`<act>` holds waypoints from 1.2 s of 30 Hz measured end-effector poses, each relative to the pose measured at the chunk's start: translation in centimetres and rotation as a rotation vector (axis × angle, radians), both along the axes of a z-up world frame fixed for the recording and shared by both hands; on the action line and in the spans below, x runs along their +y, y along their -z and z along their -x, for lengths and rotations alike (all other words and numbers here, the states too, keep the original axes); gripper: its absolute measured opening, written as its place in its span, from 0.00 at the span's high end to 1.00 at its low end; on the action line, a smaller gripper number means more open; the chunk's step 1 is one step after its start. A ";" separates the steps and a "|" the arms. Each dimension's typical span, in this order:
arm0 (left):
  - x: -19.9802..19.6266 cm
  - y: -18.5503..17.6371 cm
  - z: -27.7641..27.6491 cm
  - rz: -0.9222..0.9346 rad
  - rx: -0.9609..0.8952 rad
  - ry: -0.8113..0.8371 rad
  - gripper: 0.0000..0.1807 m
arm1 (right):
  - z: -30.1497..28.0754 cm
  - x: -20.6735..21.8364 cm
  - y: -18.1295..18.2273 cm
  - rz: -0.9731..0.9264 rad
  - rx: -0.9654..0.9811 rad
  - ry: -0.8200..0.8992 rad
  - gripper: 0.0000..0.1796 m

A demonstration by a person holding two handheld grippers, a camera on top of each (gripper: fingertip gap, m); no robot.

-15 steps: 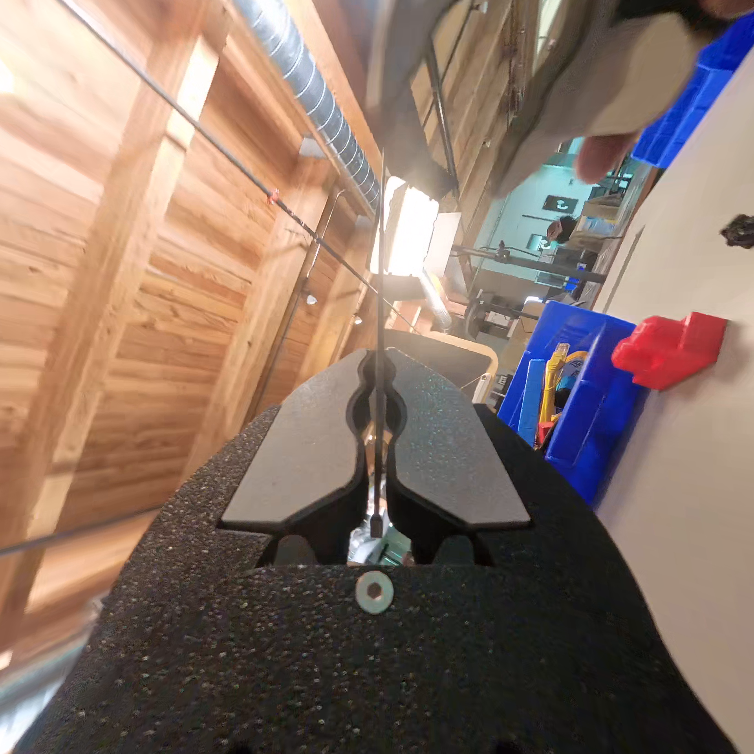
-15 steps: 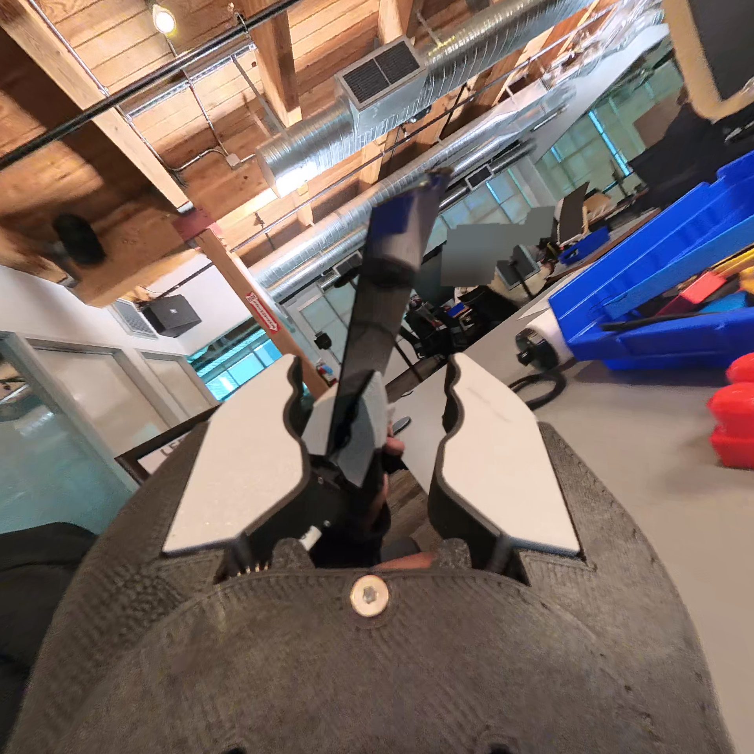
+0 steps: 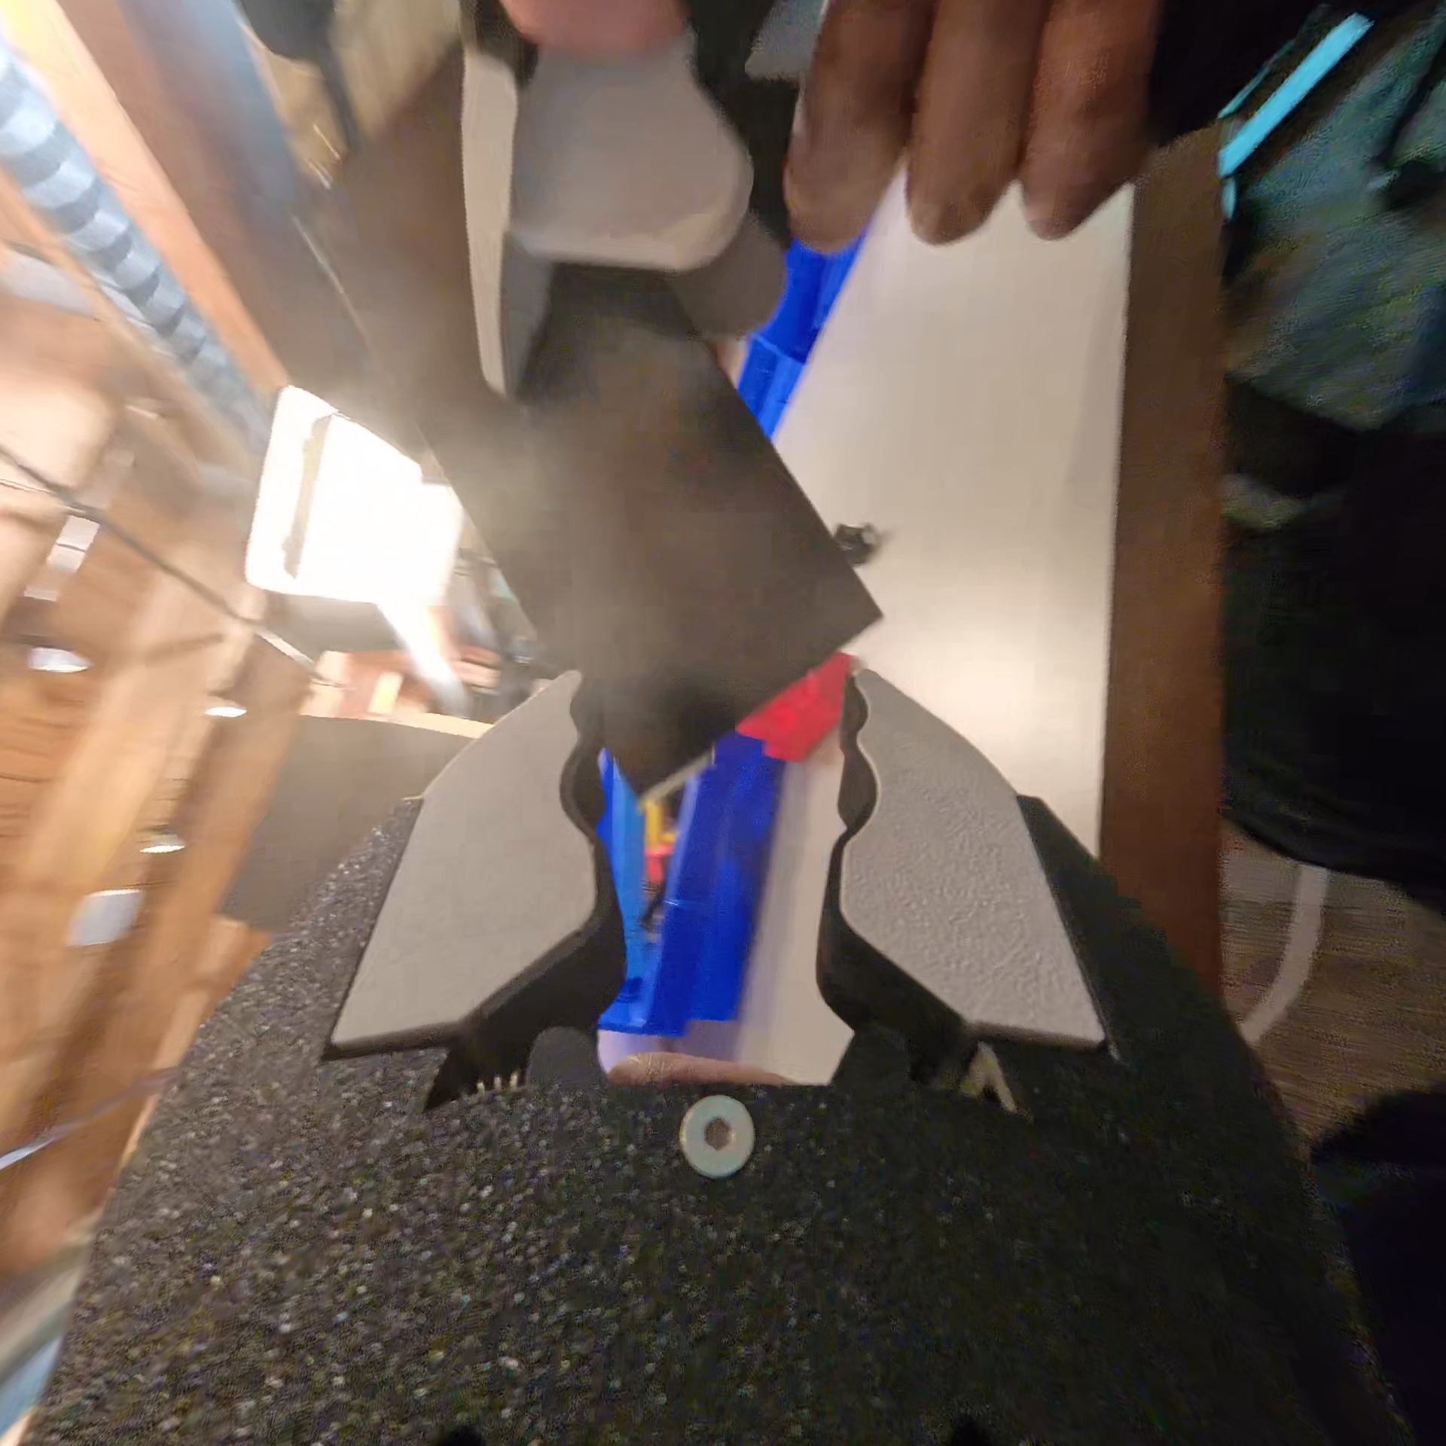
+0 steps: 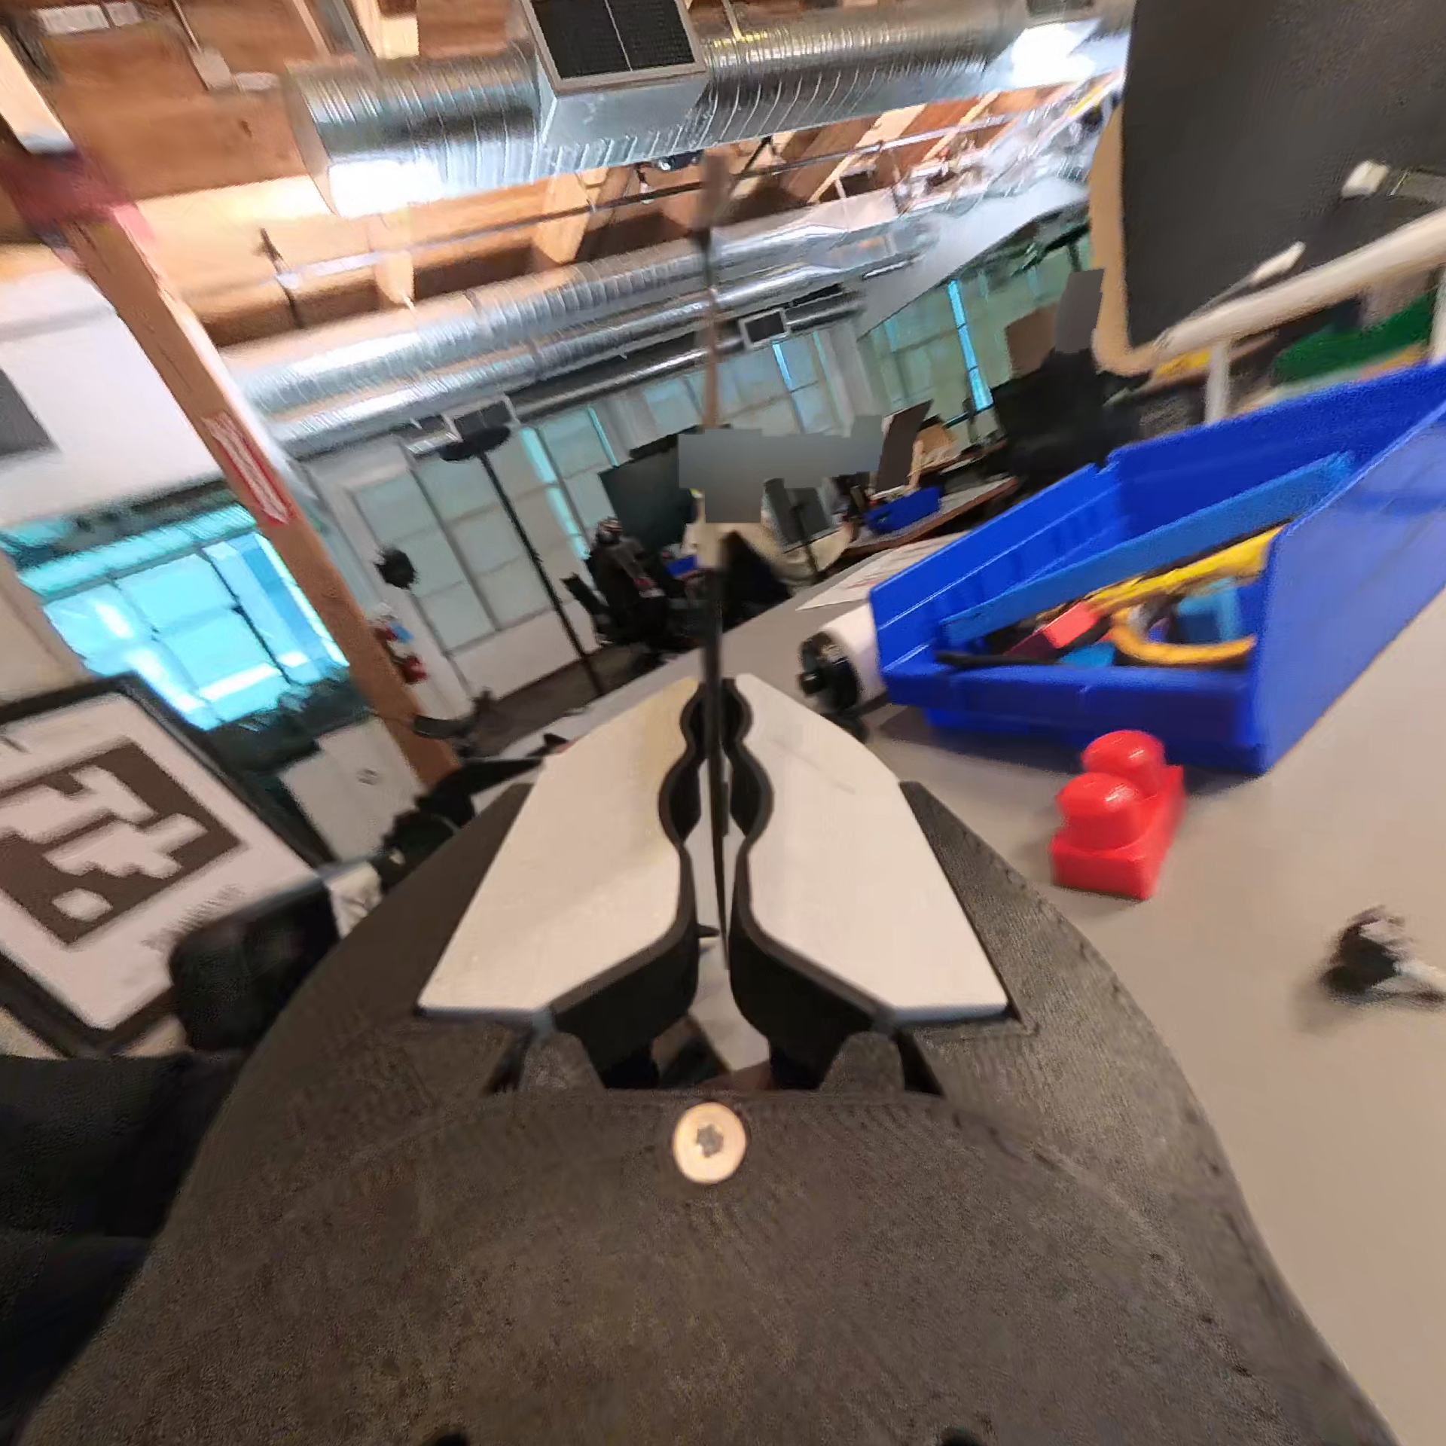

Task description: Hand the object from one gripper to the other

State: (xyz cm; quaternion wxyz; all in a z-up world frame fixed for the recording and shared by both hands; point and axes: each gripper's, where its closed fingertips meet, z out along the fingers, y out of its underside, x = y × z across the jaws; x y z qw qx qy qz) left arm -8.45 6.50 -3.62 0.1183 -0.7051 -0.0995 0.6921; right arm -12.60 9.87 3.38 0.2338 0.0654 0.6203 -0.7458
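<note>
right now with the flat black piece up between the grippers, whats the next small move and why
Probably draw the left gripper back and clear. Its jaws are spread wide with the flat black piece's corner only near its left finger, while the right gripper is shut on the piece edge-on, so the handover looks done.

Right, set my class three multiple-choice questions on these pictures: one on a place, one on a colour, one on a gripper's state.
1. Where is the red block?
A. On the table beside the bin
B. Between a gripper's fingers
C. On the floor

2. What colour is the bin?
A. Green
B. Blue
C. Yellow

3. The left gripper is:
A. Shut on the red block
B. Out of view
C. Open

Answers: 1 A, it rests on the tabletop just outside the bin; 2 B, its walls are blue; 3 C, its fingers stand apart, while the right gripper clamps the black plate.
</note>
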 end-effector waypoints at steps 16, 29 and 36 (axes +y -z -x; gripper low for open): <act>4.4 -7.4 -2.7 0.155 0.163 -0.025 0.70 | -0.3 -1.3 4.2 -0.235 1.400 0.546 1.00; -0.3 -5.0 -1.1 0.030 0.158 -0.127 0.99 | 0.2 -0.6 1.6 -0.110 1.096 0.546 0.80; -1.0 -9.6 -3.1 -0.874 0.294 0.213 0.99 | 1.5 -0.3 0.7 -0.030 0.296 0.200 0.77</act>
